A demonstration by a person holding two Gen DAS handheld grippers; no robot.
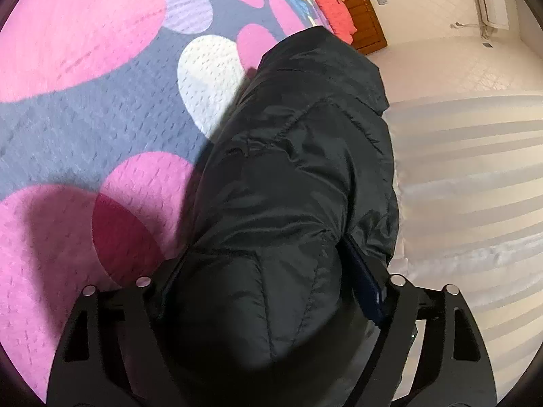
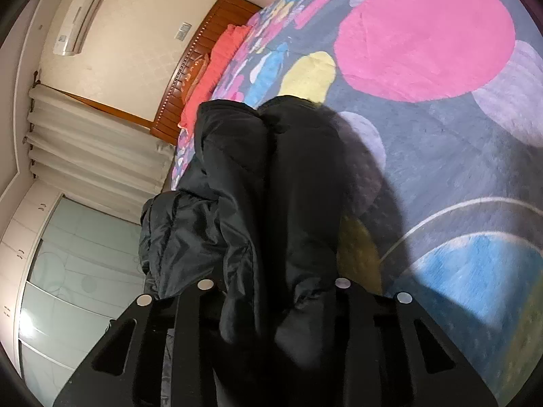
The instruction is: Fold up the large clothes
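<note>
A large black quilted puffer jacket hangs bunched over a bed with a spotted pink, grey and white cover. My left gripper is shut on a thick fold of the jacket, which fills the space between its fingers and hides the tips. In the right wrist view the same jacket hangs in two dark folds. My right gripper is shut on it, with fabric bulging out between the fingers. The jacket is lifted off the bed cover and casts a shadow on it.
A wooden headboard and red pillows stand at the far end of the bed. White striped curtains hang beside it. An air conditioner sits on the wall. A glass-fronted wardrobe stands at the left.
</note>
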